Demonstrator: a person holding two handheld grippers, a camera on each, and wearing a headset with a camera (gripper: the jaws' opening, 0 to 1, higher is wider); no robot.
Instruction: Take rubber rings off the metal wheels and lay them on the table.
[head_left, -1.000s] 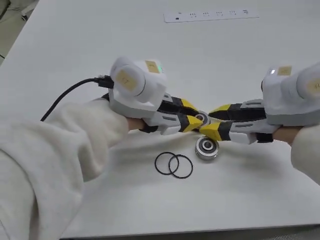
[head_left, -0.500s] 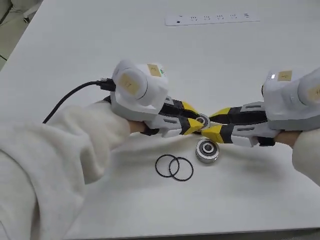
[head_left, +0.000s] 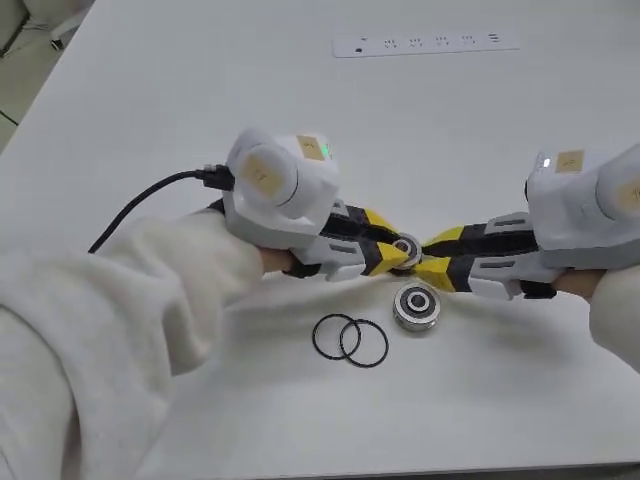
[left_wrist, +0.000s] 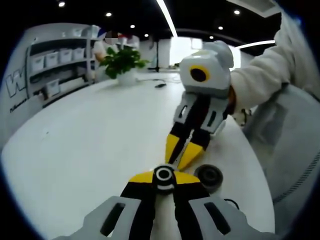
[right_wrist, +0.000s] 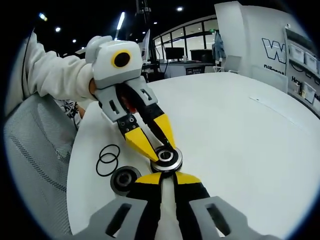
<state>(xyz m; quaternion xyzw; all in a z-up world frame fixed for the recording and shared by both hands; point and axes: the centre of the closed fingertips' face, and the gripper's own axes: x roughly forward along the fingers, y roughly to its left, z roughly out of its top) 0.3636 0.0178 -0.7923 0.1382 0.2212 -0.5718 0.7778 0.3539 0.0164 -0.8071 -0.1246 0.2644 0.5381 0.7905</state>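
Now the left gripper (head_left: 393, 254) clamps a wheel (head_left: 404, 246), the right gripper (head_left: 430, 262) pinched together at its rim, two rings (head_left: 349, 339) lying nearby.

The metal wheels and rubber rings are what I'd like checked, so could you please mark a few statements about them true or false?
1. Two rubber rings lie overlapping on the table. True.
2. Both metal wheels lie on the table. False: one wheel lies there, and the held wheel is clamped in the left gripper.
3. The right gripper is wide open. False: its jaws are together, tips at the held wheel's edge.
4. A power strip lies at the table's far side. True.
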